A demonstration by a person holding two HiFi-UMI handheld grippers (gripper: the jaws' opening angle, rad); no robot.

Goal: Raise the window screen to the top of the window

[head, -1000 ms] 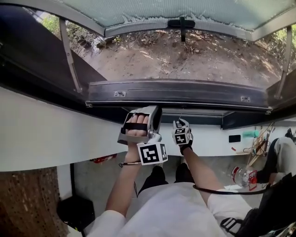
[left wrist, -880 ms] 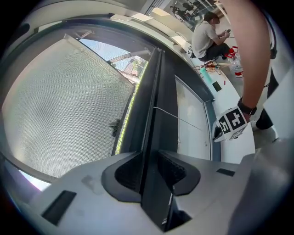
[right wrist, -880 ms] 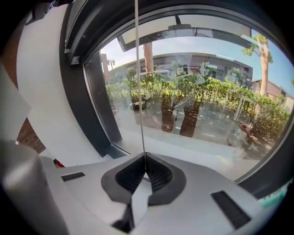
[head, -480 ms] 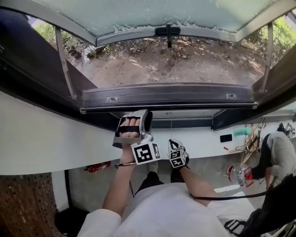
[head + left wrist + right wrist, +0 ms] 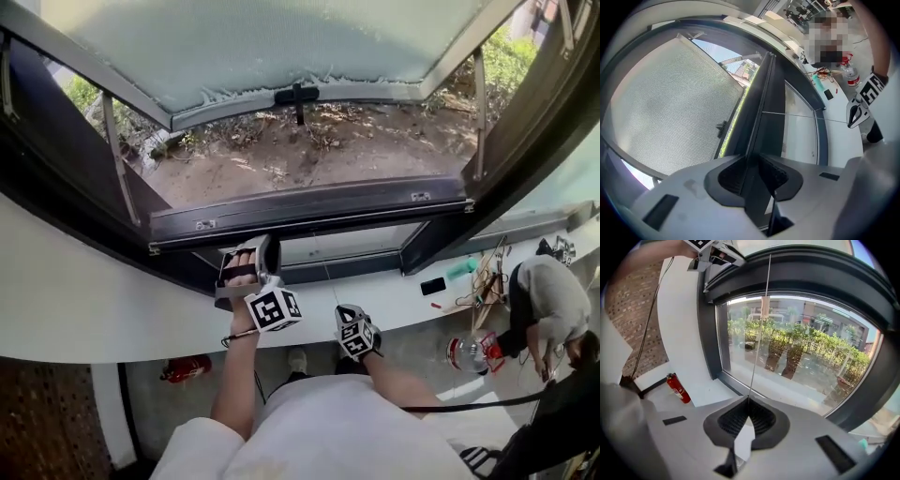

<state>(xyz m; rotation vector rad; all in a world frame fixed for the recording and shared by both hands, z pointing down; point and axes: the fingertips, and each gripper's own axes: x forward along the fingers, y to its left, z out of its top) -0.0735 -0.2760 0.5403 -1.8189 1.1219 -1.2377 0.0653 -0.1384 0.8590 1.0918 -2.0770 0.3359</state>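
Note:
The window screen's dark bottom bar (image 5: 309,211) runs across the window opening. My left gripper (image 5: 246,272) reaches up to the bar's underside. In the left gripper view the bar (image 5: 761,126) fills the gap between the closing jaws, and the pads lie against it. A thin pull cord (image 5: 324,272) hangs from the bar. My right gripper (image 5: 354,330) is lower, close to the person's body, and is shut on that cord (image 5: 759,333). A white tag (image 5: 743,444) shows under its jaws.
The frosted window pane (image 5: 262,47) with its black handle (image 5: 296,94) is swung outward over bare ground. A metal stay (image 5: 114,169) stands at the left. A red fire extinguisher (image 5: 186,367) lies below the white sill (image 5: 84,309). At right are a crouching person (image 5: 548,300) and a bottle (image 5: 472,354).
My right gripper has come down and back from just under the window toward the person's body, keeping the cord. The left gripper stays at the bar. The head view has swung.

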